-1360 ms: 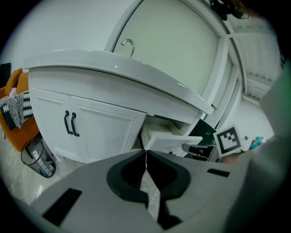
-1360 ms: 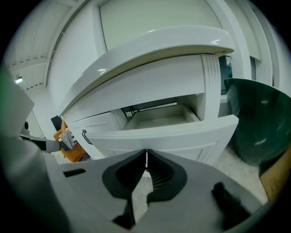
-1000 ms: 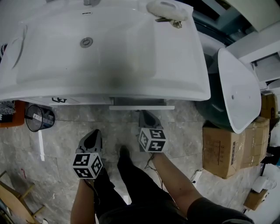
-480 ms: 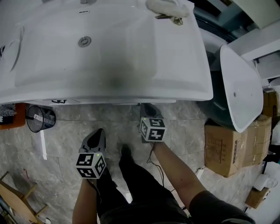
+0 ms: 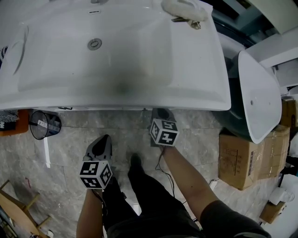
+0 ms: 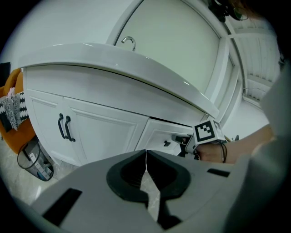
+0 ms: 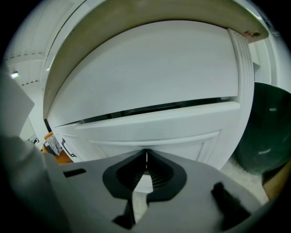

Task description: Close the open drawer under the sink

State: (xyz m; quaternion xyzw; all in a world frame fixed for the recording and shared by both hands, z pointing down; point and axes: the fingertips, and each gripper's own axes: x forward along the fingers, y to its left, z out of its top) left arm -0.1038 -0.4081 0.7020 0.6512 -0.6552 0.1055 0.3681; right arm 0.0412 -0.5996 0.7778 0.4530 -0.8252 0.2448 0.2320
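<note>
Both tools have jaws pressed together, empty: the right tool (image 5: 160,112) butts the nearly flush drawer (image 7: 159,123) under the sink (image 5: 116,56) to push it home, while the left tool (image 5: 103,138) idles nearer, leftward.

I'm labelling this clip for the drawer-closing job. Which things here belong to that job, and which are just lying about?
Job in hand:
- drawer under the sink, a crack open
- right gripper, shut, at the drawer front

Lying about:
- left gripper, shut and empty, off the cabinet
- wire bin
- cardboard box
- cloth on the sink corner
</note>
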